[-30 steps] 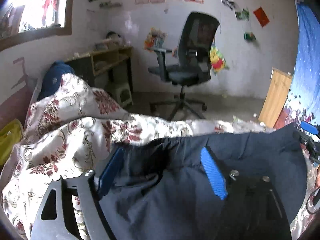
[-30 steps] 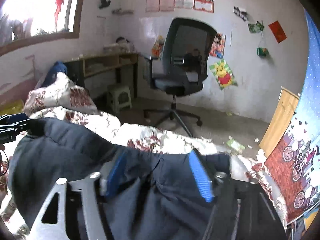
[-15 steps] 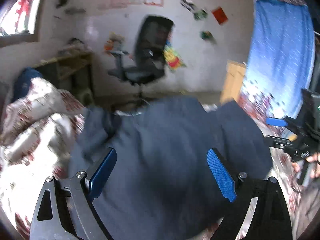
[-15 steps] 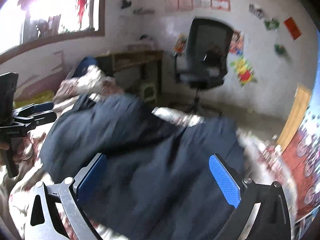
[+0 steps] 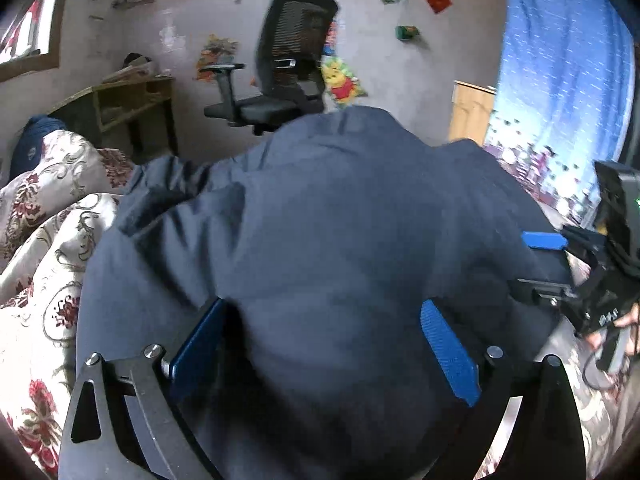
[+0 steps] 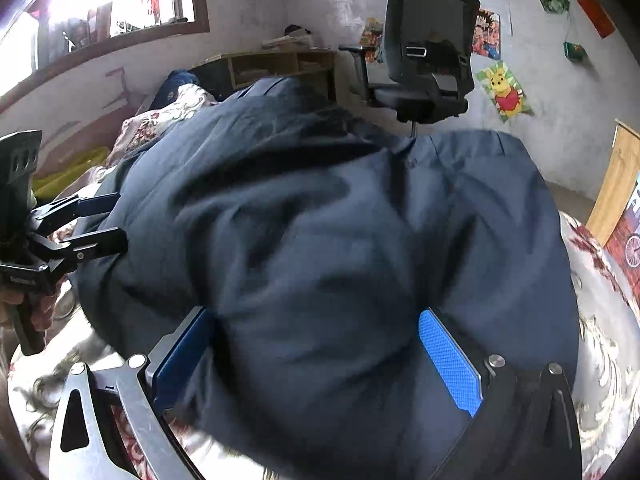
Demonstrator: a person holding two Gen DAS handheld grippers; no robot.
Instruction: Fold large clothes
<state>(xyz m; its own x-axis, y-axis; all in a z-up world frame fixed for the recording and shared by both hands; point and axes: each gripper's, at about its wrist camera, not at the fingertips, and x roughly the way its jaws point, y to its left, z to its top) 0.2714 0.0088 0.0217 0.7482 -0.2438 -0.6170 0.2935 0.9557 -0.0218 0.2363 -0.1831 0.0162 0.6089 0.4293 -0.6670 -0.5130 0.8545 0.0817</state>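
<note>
**Dark garment lies bunched across both open grippers, long axis running side to side**

Left wrist view: the left gripper [image 5: 324,344] stands wide apart, and its jaws have just been opening. The dark navy garment [image 5: 320,220] bulges up between the blue pads [image 5: 448,356] and spreads ahead of them; whether the cloth presses on the pads or only lies against them is hard to tell, but nothing is pinched. The cloth lies directly ahead and below, over the floral bedspread [image 5: 48,240], and its long axis seems to run left to right across the fingers. Off to the right, at the garment's edge, the right gripper [image 5: 544,260] shows, also spread.

Right wrist view: the right gripper [image 6: 316,356] is open too, its jaws lately widened, with a mound of the same garment [image 6: 320,220] lying between its pads [image 6: 452,360] and stretching forward. The left gripper [image 6: 100,224] sits to the left, at the cloth's far side edge. An office chair [image 6: 424,60] stands beyond, well apart.

Judgement: each hand is nearest its own end of the garment, so the next grasp likely falls on the edge just ahead of each gripper.
</note>
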